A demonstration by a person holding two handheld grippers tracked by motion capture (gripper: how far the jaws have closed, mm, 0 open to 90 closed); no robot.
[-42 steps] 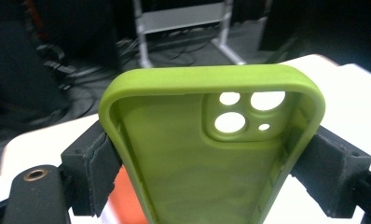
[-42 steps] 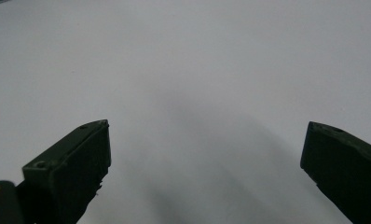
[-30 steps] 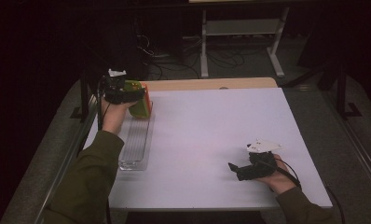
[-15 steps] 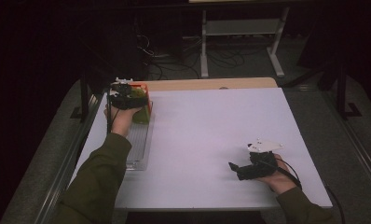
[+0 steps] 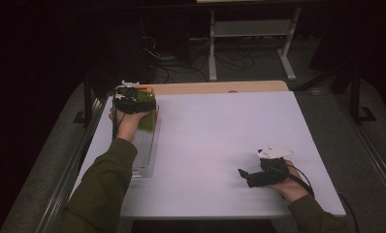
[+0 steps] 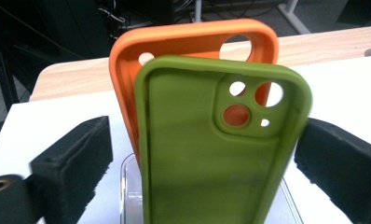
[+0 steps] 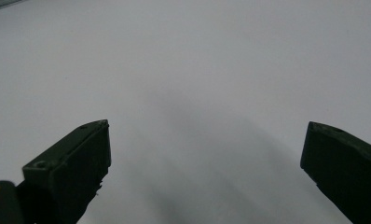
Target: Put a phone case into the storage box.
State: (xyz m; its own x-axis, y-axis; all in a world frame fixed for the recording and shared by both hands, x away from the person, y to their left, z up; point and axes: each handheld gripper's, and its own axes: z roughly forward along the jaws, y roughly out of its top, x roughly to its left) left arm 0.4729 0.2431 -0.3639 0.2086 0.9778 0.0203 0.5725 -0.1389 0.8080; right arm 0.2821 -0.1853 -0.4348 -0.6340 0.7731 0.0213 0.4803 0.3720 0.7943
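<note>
A green phone case [image 6: 211, 154] stands upright in a clear slotted rack [image 6: 127, 186], just in front of an orange phone case [image 6: 183, 42]. My left gripper [image 6: 197, 158] straddles the green case, and its jaws have just been opening. The left jaw is clearly off the case and the right jaw sits close beside its edge. From above, the left gripper [image 5: 133, 101] hovers over the rack's far end [image 5: 145, 145], by the green case [image 5: 148, 121] and the orange case [image 5: 145, 89]. My right gripper [image 5: 244, 175] rests open near the front right of the table, with nothing between the jaws of the right gripper [image 7: 202, 154].
The white tabletop [image 5: 220, 136] spreads between the two hands, with a wooden strip [image 5: 220, 87] along its far edge. Beyond the table lie a dark floor, cables and a metal stand [image 5: 249, 34]. Metal rails run along both sides.
My left gripper has come down slightly with the green case at the rack's far end, and its jaws now stand apart. The right hand has stayed put.
</note>
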